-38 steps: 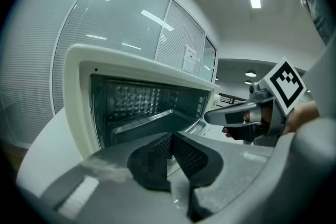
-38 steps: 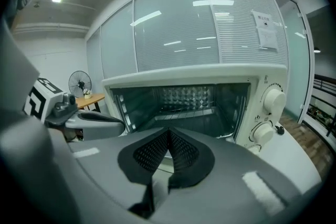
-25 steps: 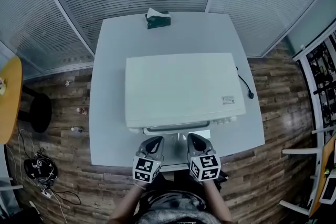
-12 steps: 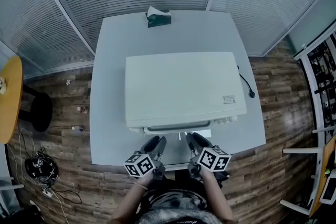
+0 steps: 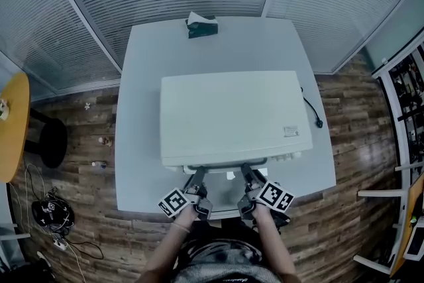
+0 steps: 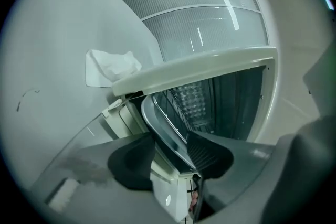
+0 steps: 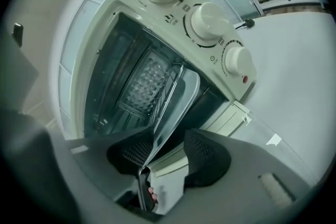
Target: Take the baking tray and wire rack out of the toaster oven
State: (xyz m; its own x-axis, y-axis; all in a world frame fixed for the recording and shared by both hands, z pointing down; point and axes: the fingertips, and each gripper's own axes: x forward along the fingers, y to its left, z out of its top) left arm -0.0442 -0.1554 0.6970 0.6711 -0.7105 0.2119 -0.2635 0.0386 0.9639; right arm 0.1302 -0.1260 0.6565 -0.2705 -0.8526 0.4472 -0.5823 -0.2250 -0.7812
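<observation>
1. Head view: the cream-white box-shaped toaster oven [image 5: 232, 116] sits mid-frame on a pale grey square table [image 5: 139, 76].
2. The left gripper [image 5: 197, 177] is at lower centre-left and the right gripper [image 5: 248, 175] at lower centre-right. Both tips are at the oven's front edge and point up-frame.
3. Left gripper view: the left gripper [image 6: 170, 150] has its jaws partly apart, and they have just been opening. The front rim of the grey metal baking tray [image 6: 164, 131] stands in the gap.
4. The tray rim runs diagonally from mid-frame down between the pads. It lies close to the frame-right pad, with a clear gap to the frame-left pad.
5. The thin silver wire rack [image 6: 169, 112] lies right against the tray's frame-right side, inside the dark oven cavity. The open glass door [image 6: 84, 139] is at lower left.
6. Right gripper view: the right gripper [image 7: 168, 152] also has its jaws partly apart, and they too have just been opening. The baking tray [image 7: 181, 93] rim is between them.
7. Here the rim comes down from mid-frame and lies just beside the frame-left pad, clear of the frame-right pad. The wire rack [image 7: 169, 86] is on the tray's frame-left side, in the cavity.
8. Three cream round knobs [image 7: 210, 19] run along the upper right, with a small red lamp [image 7: 244, 79] below the last one.
9. A green tissue box [image 5: 201, 26] is on the table's far edge, top centre of the head view, and a black cable [image 5: 311, 109] lies right of the oven.
</observation>
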